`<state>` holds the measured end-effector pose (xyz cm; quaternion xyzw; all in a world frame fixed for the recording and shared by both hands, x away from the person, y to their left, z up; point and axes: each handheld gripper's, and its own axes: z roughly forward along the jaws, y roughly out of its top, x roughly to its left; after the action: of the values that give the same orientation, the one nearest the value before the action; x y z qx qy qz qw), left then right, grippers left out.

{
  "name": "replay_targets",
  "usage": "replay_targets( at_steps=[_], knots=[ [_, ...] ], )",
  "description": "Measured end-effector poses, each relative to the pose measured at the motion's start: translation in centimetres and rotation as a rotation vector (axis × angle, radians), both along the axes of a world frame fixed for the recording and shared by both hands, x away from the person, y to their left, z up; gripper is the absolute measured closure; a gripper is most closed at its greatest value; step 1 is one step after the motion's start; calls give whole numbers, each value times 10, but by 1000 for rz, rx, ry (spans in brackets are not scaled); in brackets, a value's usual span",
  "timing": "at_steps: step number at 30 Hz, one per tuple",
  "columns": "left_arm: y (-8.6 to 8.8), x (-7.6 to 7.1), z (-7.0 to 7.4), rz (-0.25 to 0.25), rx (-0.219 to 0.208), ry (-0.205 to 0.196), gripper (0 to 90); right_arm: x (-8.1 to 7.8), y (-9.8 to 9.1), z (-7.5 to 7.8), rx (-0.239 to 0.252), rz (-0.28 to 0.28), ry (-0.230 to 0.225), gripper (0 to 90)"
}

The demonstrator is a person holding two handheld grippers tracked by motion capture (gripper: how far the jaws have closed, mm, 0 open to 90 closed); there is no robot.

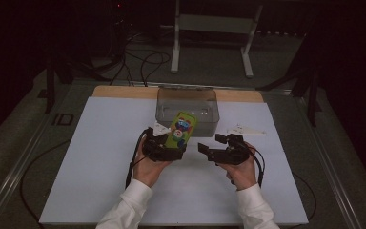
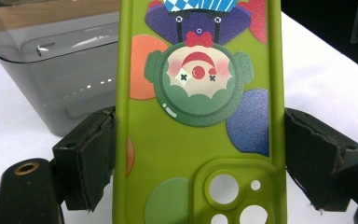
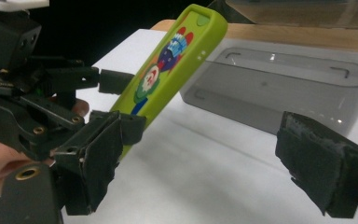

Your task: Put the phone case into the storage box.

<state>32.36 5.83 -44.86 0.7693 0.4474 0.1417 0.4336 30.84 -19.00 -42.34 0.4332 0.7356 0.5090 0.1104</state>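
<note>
Lime-green rubbery phone case [image 2: 198, 140], printed with a cartoon clown face, red nose and red bow, blue-and-white checked hat, plus orange, blue, red and paler green discs; no brand, label or readable writing anywhere on it. Held off the white table sheet [image 1: 100, 157], tilted up and away toward the smoky grey clear plastic bin [image 1: 187, 109] standing at the back of the sheet. Camera cut-outs at the near, lower end, seen in the left gripper view. Clamped across its width by the left gripper [image 1: 171, 151], one black pad on each long edge, jaws narrow and pressing. Same grip seen from the side in the right gripper view [image 3: 116, 100], with a hand [image 3: 0, 154] behind it.

Right gripper [image 1: 213, 144] just beside the left, apart from the case, jaws spread wide with nothing between the foam-faced pads [image 3: 324, 161]; only bare white sheet and the bin wall beyond. Pointed toward the case's lower end. White flat three-cornered plate [image 1: 246, 130] lying on the sheet, right of the bin. Strip of bare wooden tabletop [image 1: 124, 91] showing behind the sheet. White sleeves [image 1: 128, 200] at the near edge.
</note>
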Motion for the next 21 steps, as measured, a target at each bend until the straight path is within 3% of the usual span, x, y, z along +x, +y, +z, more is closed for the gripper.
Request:
replay_targets(
  at_steps=[10,21],
  knots=[
    [1,-2,1,8,-47,-29,164,11,11,9,16,2,-6,193],
    [1,-4,2,31,-105,-53,163,19,24,10,60,16,13,337]
  ],
)
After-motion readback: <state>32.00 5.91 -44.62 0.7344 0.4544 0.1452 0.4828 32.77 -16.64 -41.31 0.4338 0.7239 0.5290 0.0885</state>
